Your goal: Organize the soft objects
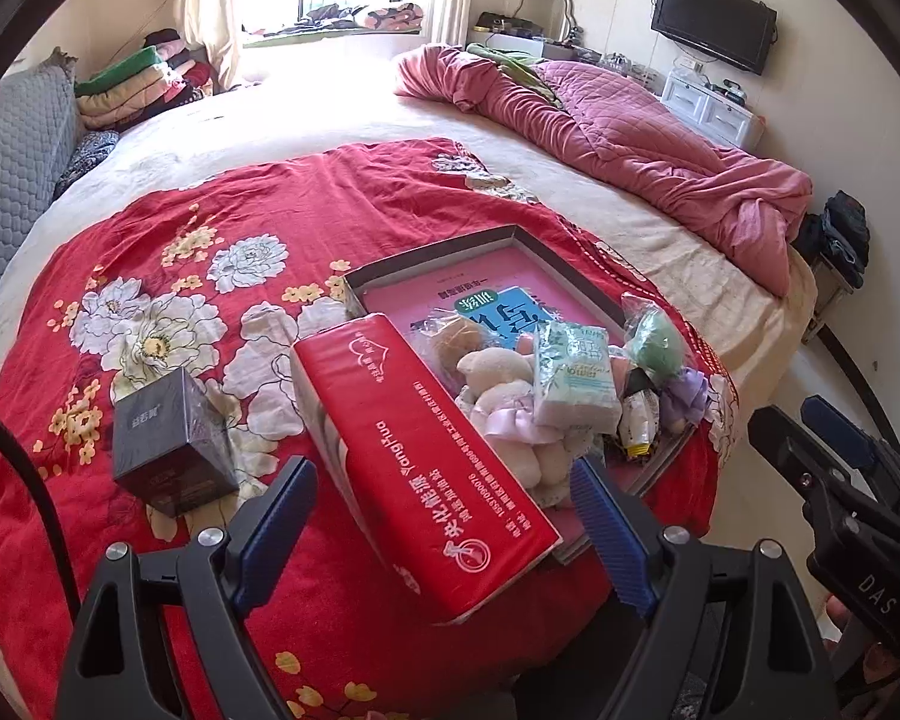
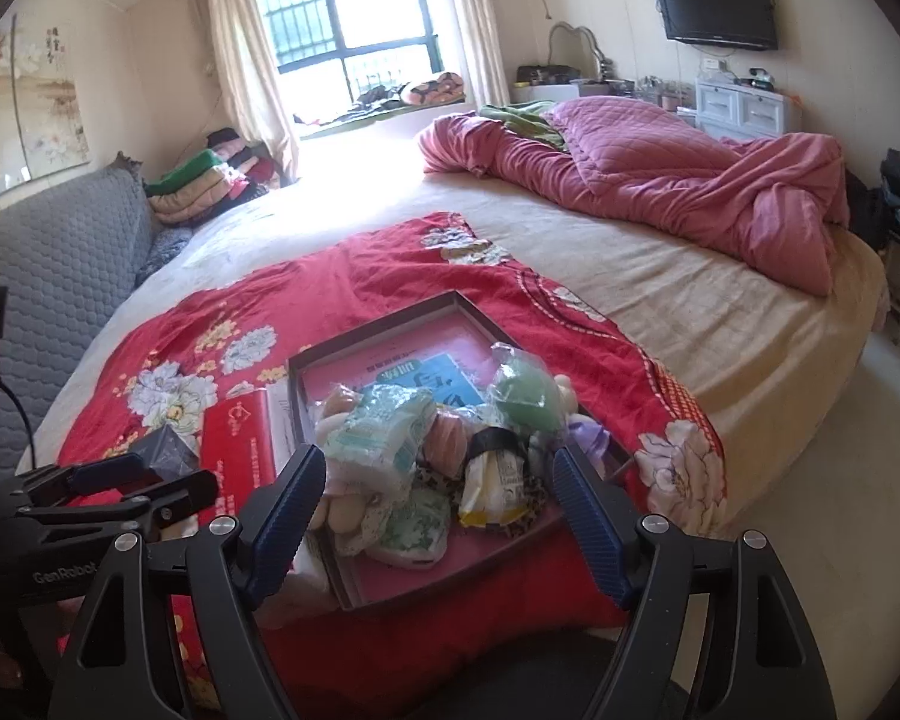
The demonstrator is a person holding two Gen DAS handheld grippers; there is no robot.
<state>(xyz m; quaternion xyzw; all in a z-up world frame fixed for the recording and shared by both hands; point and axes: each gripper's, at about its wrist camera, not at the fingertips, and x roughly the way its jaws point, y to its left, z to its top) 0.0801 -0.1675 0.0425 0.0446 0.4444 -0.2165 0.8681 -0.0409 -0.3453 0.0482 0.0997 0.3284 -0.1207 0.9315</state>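
A shallow box tray (image 1: 444,249) (image 2: 390,311) lies on the red floral cloth (image 1: 222,216) on the bed. It holds a pile of soft things: a pale plush toy (image 1: 504,396), a green-white tissue pack (image 1: 576,378) (image 2: 384,438), a green sponge in a bag (image 1: 657,342) (image 2: 525,399) and a purple item (image 1: 687,393). A red tissue pack (image 1: 426,462) (image 2: 237,444) leans on the tray's left rim. My left gripper (image 1: 444,534) is open around the red pack's near end, not touching. My right gripper (image 2: 441,516) is open and empty over the tray's near side.
A small black box (image 1: 171,438) (image 2: 165,447) stands on the cloth left of the red pack. A crumpled pink quilt (image 1: 642,138) lies at the far right of the bed. A grey padded headboard (image 1: 12,174) is at left, with folded blankets (image 1: 144,84) beyond.
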